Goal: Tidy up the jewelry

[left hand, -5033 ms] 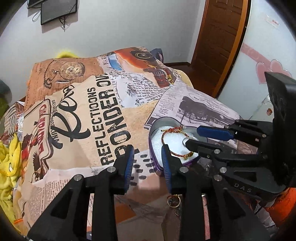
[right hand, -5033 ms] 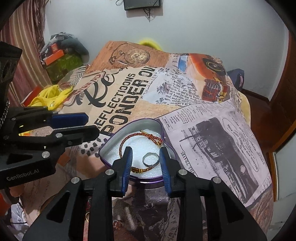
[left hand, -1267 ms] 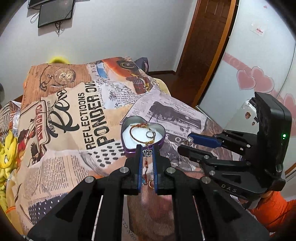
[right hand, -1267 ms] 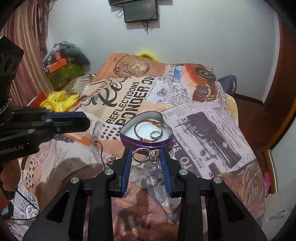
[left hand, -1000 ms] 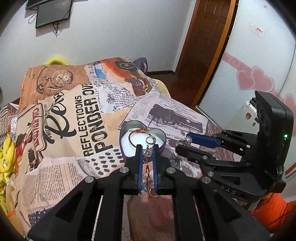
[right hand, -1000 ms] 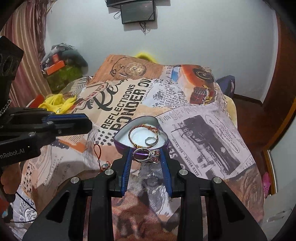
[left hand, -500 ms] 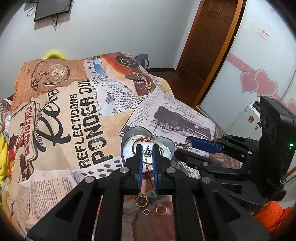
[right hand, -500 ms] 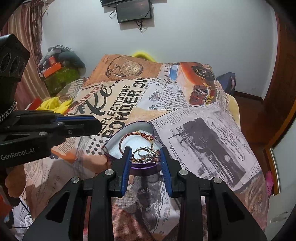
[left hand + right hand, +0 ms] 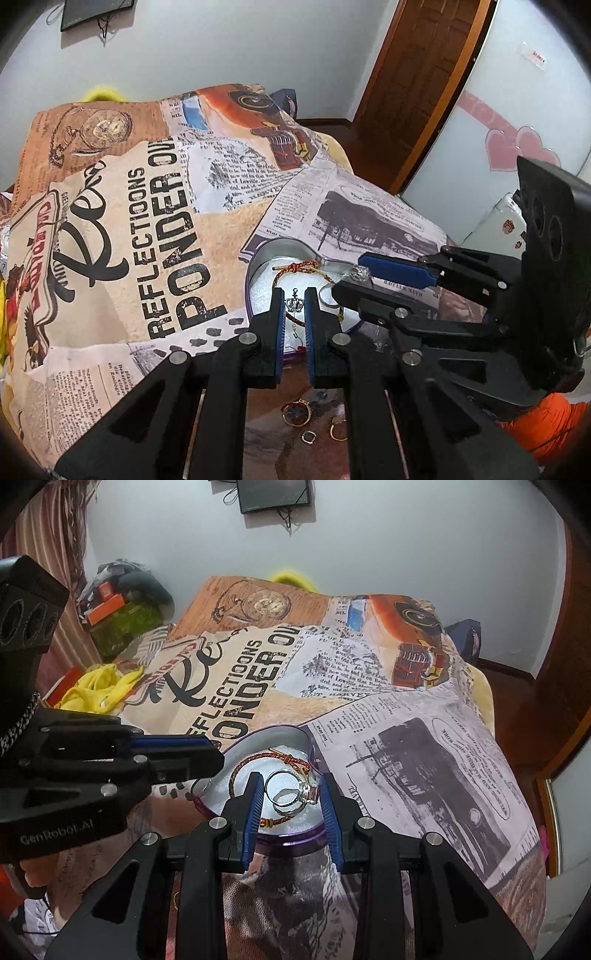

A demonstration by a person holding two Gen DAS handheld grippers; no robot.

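Observation:
A purple heart-shaped tin (image 9: 258, 258) (image 9: 291, 840) lies on the printed bedspread and holds a red-and-gold cord bracelet (image 9: 299, 266) (image 9: 240, 768). My left gripper (image 9: 294, 303) is shut on a small silver crown charm (image 9: 294, 302), held over the tin with a thin chain hanging below. My right gripper (image 9: 292, 793) is shut on a silver ring with a stone (image 9: 293, 794), held over the tin's near side; it shows in the left wrist view (image 9: 356, 275) too.
Several loose gold and silver rings (image 9: 295, 412) lie on the bedspread (image 9: 147, 221) near the front edge. Yellow cloth (image 9: 99, 688) and a green bag (image 9: 122, 627) sit at the left. A wooden door (image 9: 417, 74) stands at the right.
Both grippers have moved forward and down over the tin, each still holding its piece. The loose rings have come into the left wrist view.

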